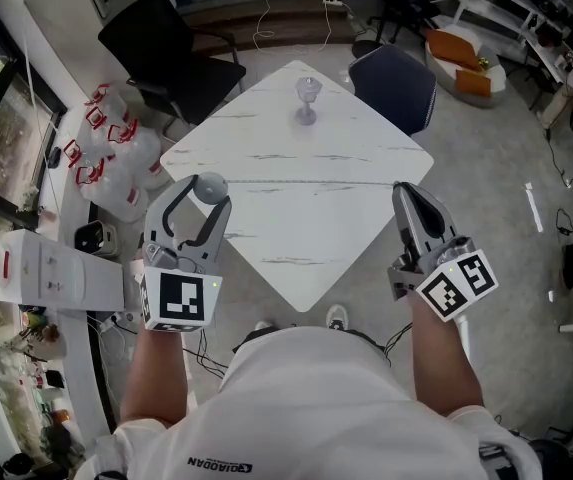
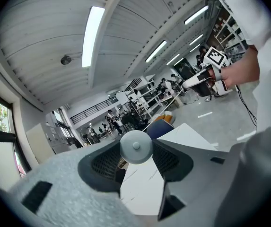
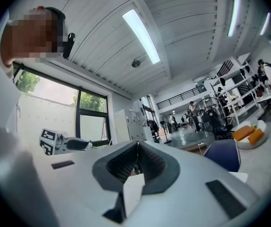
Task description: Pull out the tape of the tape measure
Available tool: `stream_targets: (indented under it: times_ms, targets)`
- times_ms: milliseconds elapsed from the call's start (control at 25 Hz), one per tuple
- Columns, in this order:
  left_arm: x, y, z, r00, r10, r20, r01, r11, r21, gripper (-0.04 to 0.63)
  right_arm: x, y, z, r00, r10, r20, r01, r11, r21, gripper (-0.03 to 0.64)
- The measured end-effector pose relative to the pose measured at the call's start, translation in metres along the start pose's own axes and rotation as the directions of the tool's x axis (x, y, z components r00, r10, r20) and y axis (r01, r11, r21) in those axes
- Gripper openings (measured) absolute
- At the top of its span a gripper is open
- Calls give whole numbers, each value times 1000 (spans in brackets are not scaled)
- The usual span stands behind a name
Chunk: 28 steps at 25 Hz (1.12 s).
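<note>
So we're basically at the start here. Our left gripper is clamped on the small round grey tape measure, which sits right at the jaw tips, up off the white marble-look square table near its left corner. Our right gripper has its jaws pressed together with nothing in them, well apart from the tape measure on the right. We can't see any tape out of the case, so we reckon the whole pull is left: the right one has to come over, catch the tape's end and draw it away.

The head view gives the layout, plus a clear glass goblet at the far side of the table. Only the left gripper view shows the disc's face with its little centre button. The right gripper view is the one that shows those jaws are empty.
</note>
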<state>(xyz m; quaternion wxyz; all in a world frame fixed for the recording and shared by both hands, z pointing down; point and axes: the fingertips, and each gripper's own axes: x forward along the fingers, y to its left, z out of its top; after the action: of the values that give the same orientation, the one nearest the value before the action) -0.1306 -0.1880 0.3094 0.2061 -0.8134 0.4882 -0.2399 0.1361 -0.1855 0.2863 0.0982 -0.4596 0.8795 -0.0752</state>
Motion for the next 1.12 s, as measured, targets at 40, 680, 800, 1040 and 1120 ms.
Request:
stream_targets:
  times_ms: [40, 680, 800, 1040, 1120]
  targets:
    - [-1, 2, -2, 1000, 2, -2, -2, 1000, -3, 222, -2, -3, 0, 1000, -5, 0, 5, 1000, -2, 14]
    - [0, -1, -6, 1000, -5, -10, 5, 1000, 6, 222, -4, -9, 1, 1000, -30, 1, 30, 999, -16, 14]
    - [0, -1, -9, 1000, -1, -17, 1, 1000, 1, 222, -3, -10, -1, 999, -42, -4, 42, 999, -26, 14]
    - [0, 5, -20, 999, 12, -40, -13, 1000, -20, 222, -11, -20, -1, 998, -68, 5, 68, 998, -13, 14]
    - [1, 5, -21, 999, 15, -42, -15, 1000, -11, 222, -11, -19, -1, 998, -67, 2, 67, 998, -12, 14]
